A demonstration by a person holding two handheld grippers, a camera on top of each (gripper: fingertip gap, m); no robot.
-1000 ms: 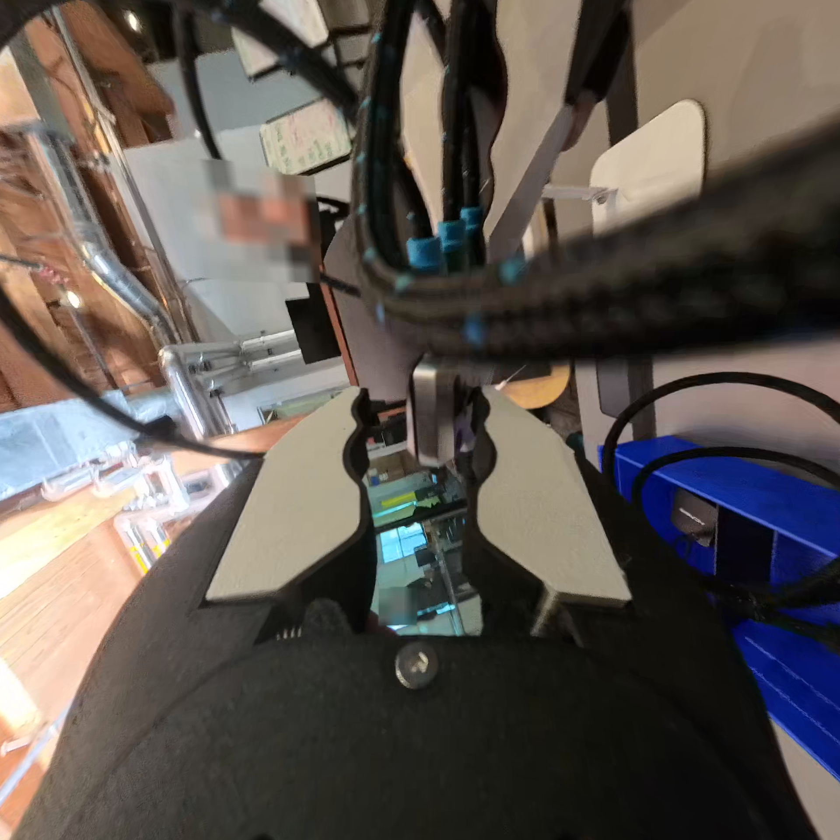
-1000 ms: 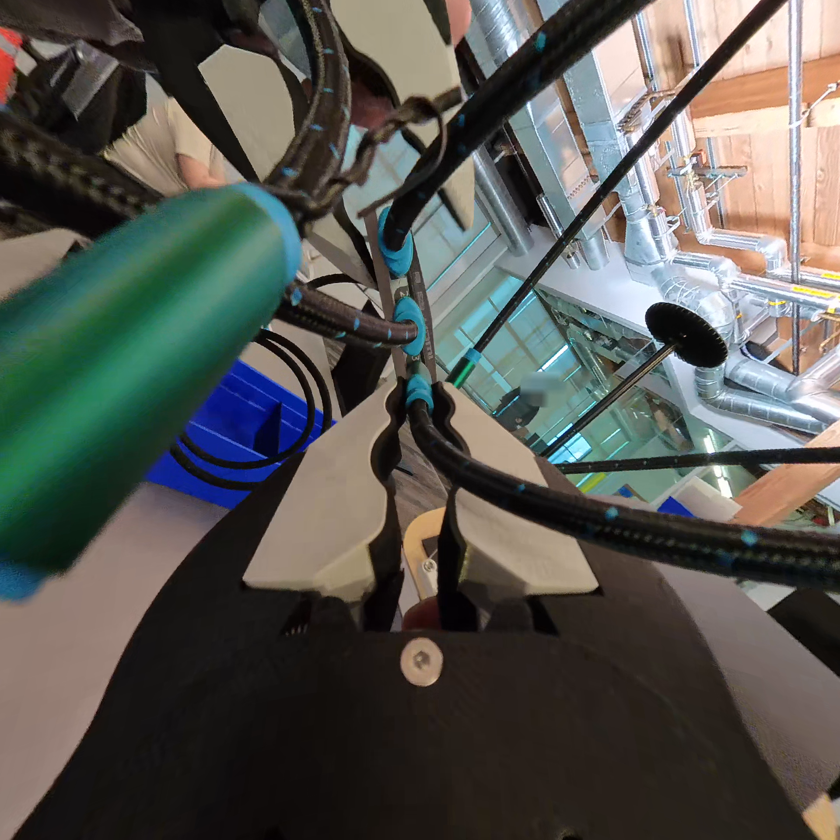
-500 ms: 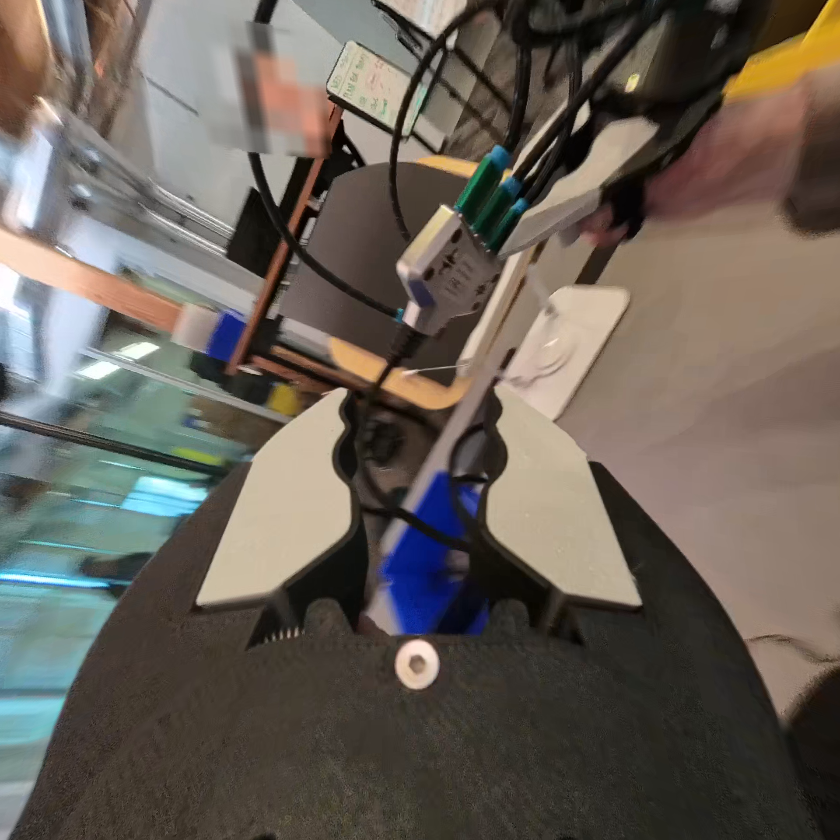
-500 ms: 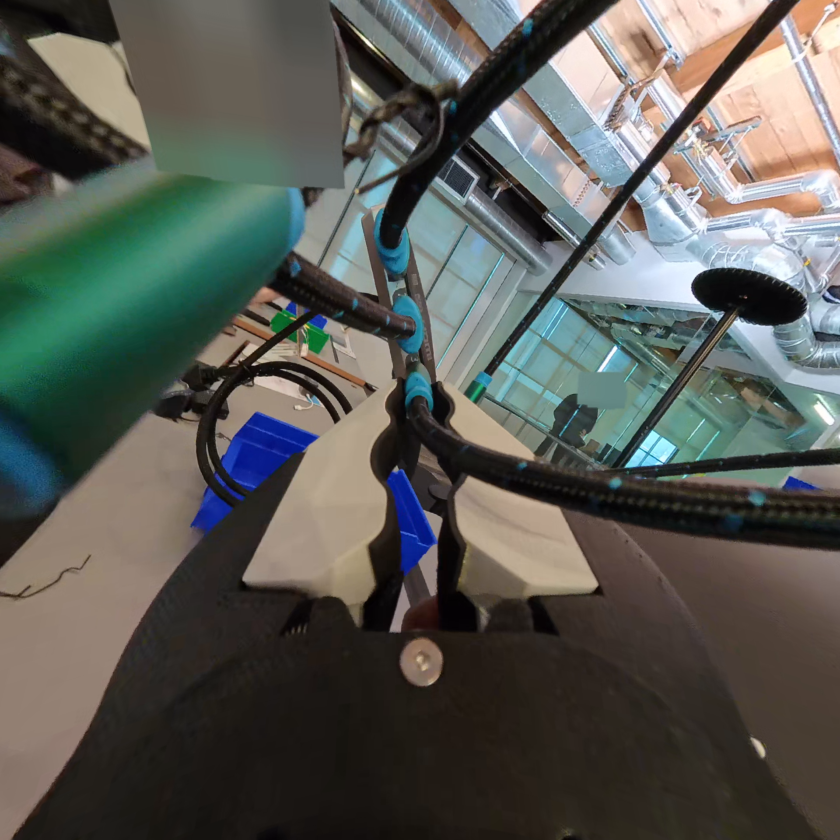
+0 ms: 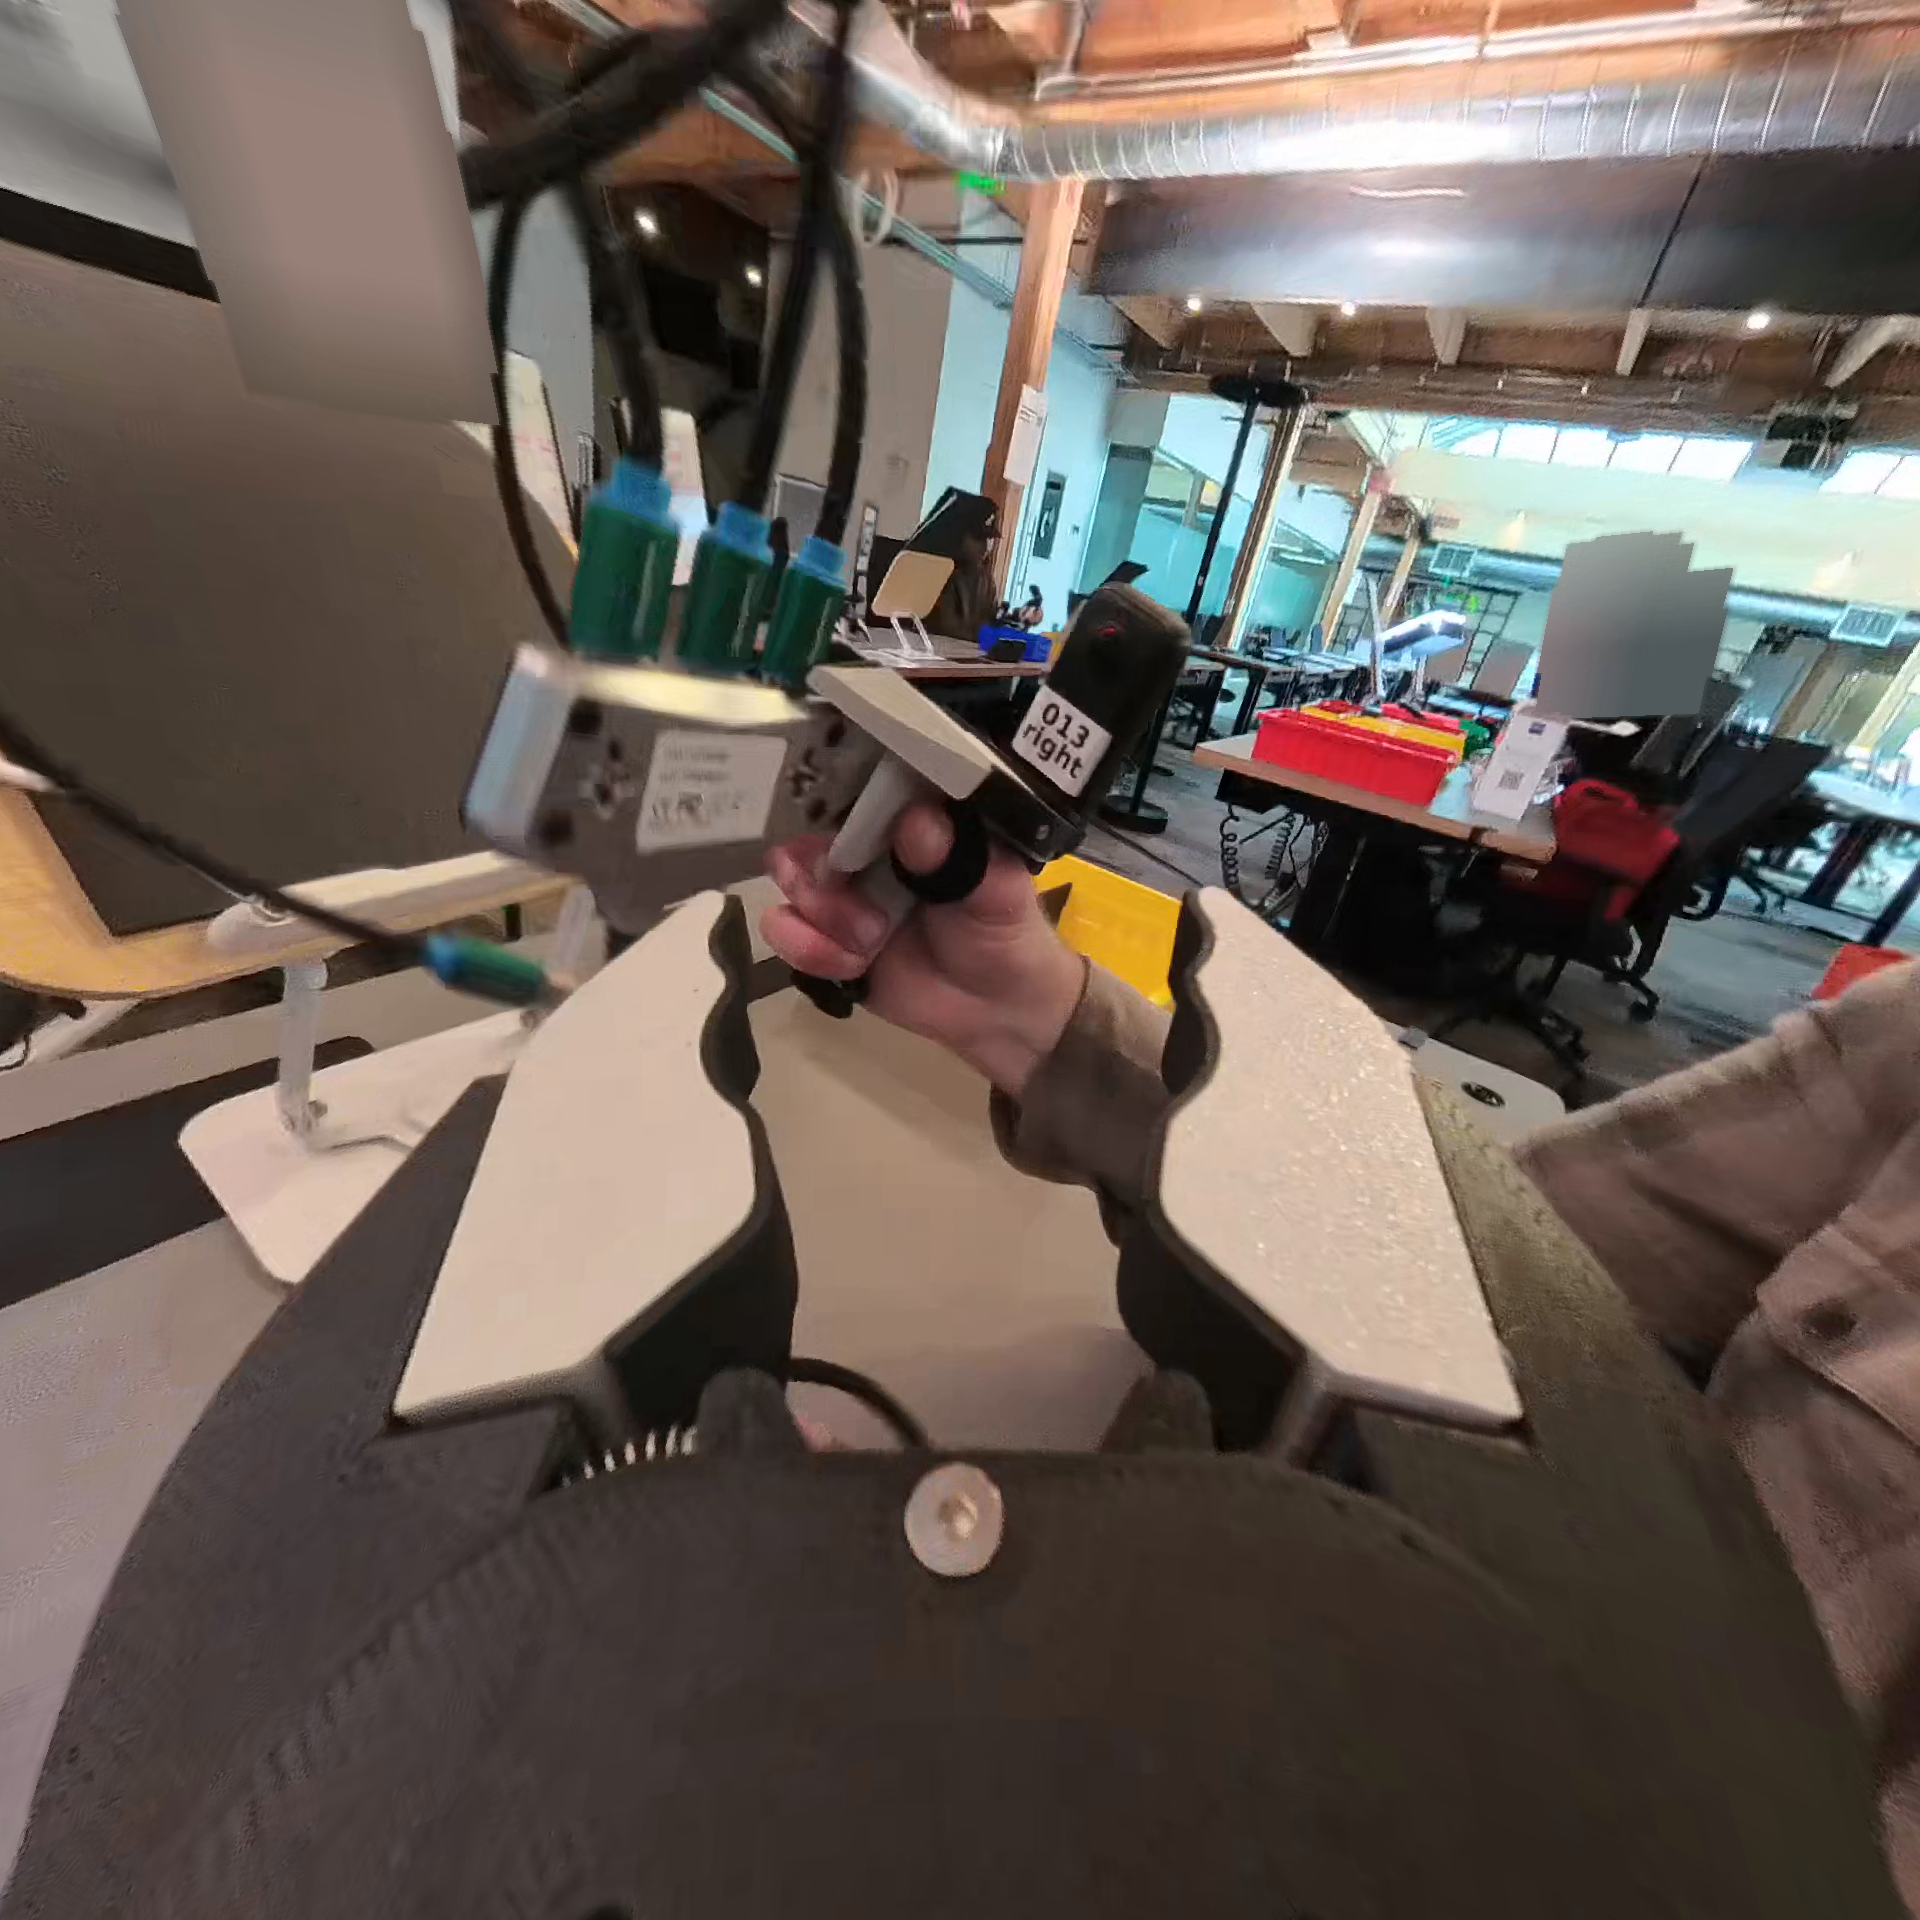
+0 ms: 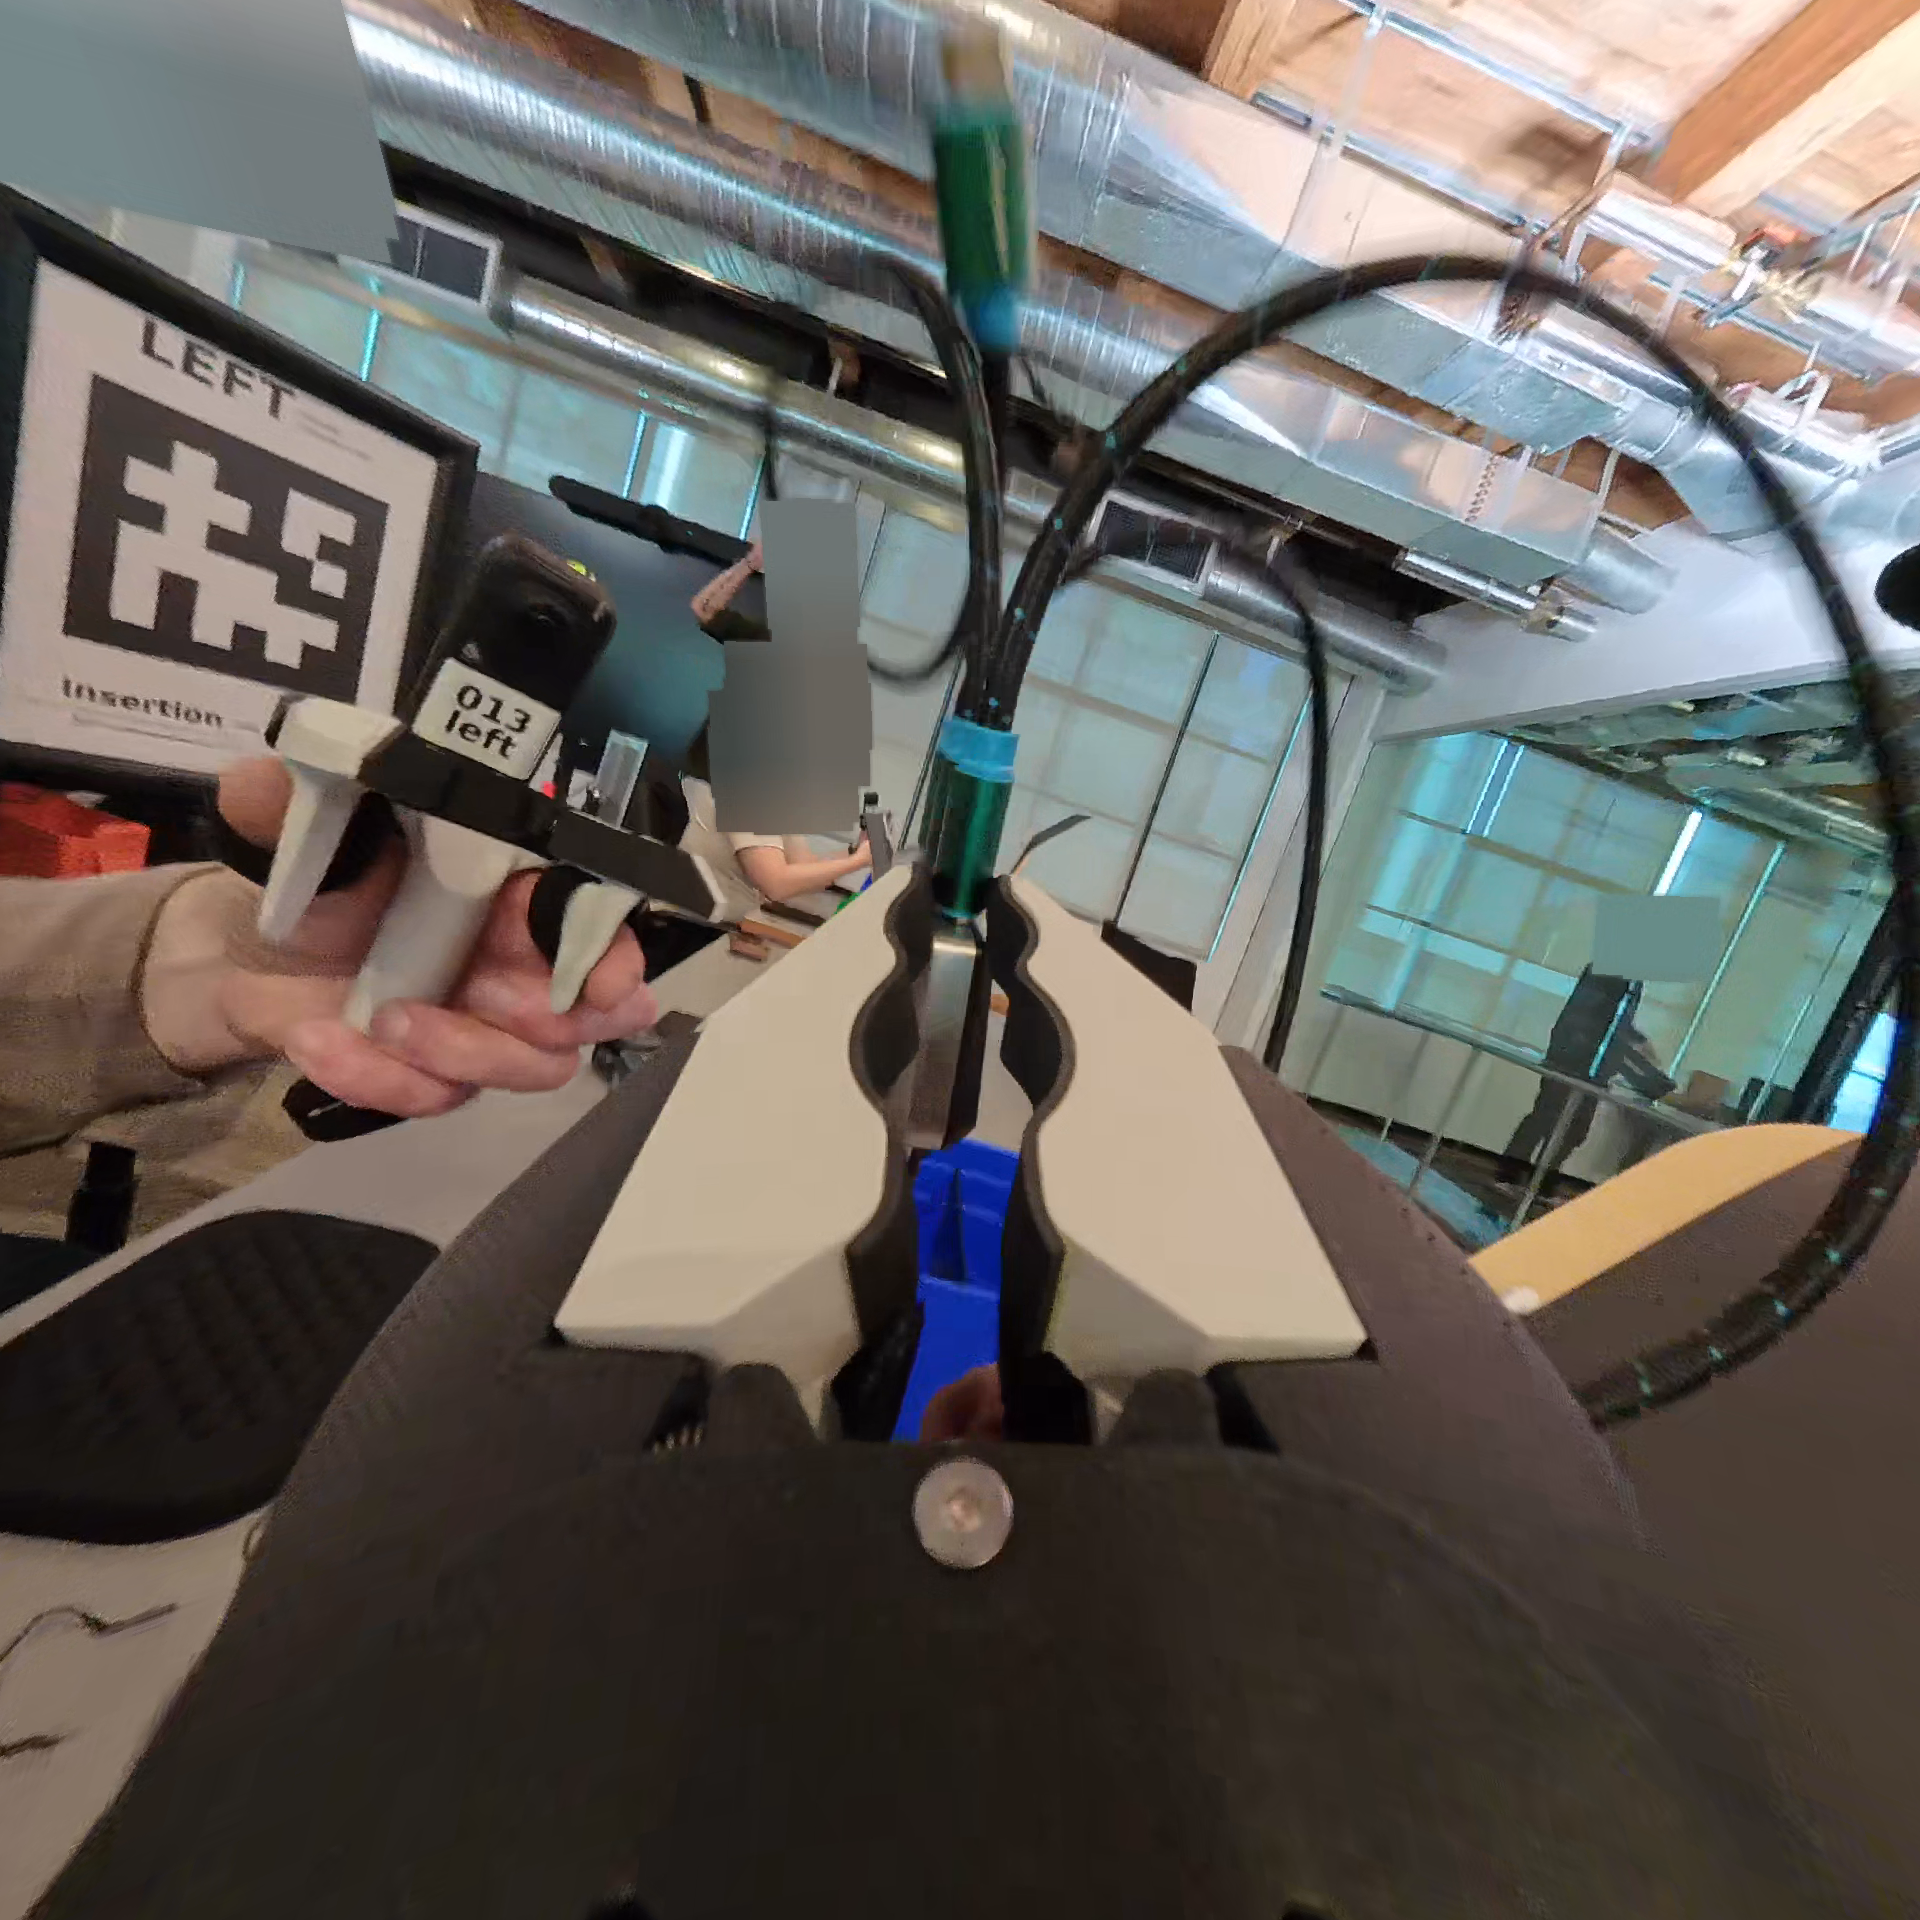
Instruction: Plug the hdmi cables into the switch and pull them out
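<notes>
R gripper (image 6: 961, 914) clamping switch (image 5: 634, 769) edge, holding it up w/ 3 plugs (image 5: 717, 597) in top. L gripper (image 5: 961, 997) gaping, empty, just below switch. Risk imo: yanking plug crooked, switch twisting out.

We see the grey metal switch (image 5: 634, 769) held in the air beyond our open left jaws, clamped edgewise in the right jaws. Three green-and-blue HDMI plugs (image 5: 717, 592) stand in its upper edge; a fourth plug (image 5: 483, 961) dangles loose below.
</notes>
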